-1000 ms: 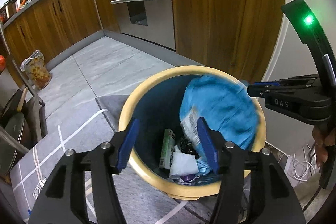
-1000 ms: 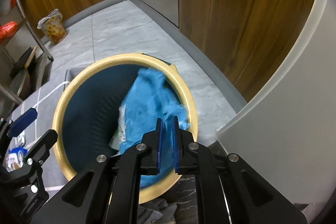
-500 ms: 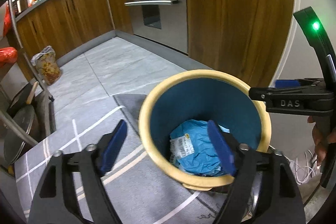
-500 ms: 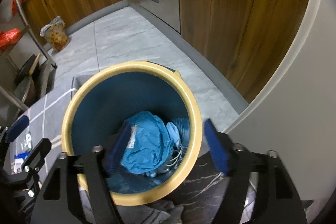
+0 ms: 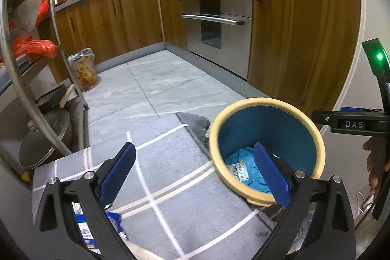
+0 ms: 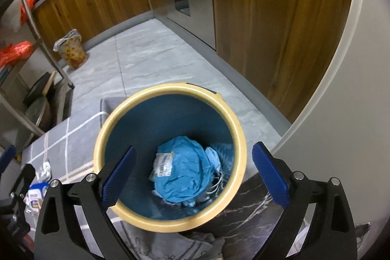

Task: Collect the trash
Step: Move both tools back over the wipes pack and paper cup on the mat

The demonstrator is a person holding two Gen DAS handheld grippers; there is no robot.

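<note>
A round bin with a yellow rim (image 6: 170, 87) and blue inside stands on the floor. A crumpled blue plastic bag with a white label (image 6: 185, 169) lies loose in it on other rubbish. My right gripper (image 6: 195, 146) hovers over the bin, its jaws opening wide with nothing gripped. My left gripper (image 5: 193, 145) hangs over the grey rug left of the bin (image 5: 258, 100), jaws also opening and empty. The blue bag (image 5: 243, 155) shows past its right finger. A blue-and-white wrapper (image 5: 82, 228) and crumpled foil (image 6: 45, 168) lie on the rug.
The grey rug with white lines (image 5: 170, 174) covers the near floor. A metal rack (image 5: 36, 89) with pans stands on the left, a patterned bag (image 5: 84, 72) beside it. Wooden cabinets and an oven (image 5: 212, 16) line the back. A white curved wall (image 6: 341, 113) is at right.
The right gripper opened and the blue bag fell from it into the bin. The left gripper opened wide and swung left off the bin to over the rug. Both rose a little.
</note>
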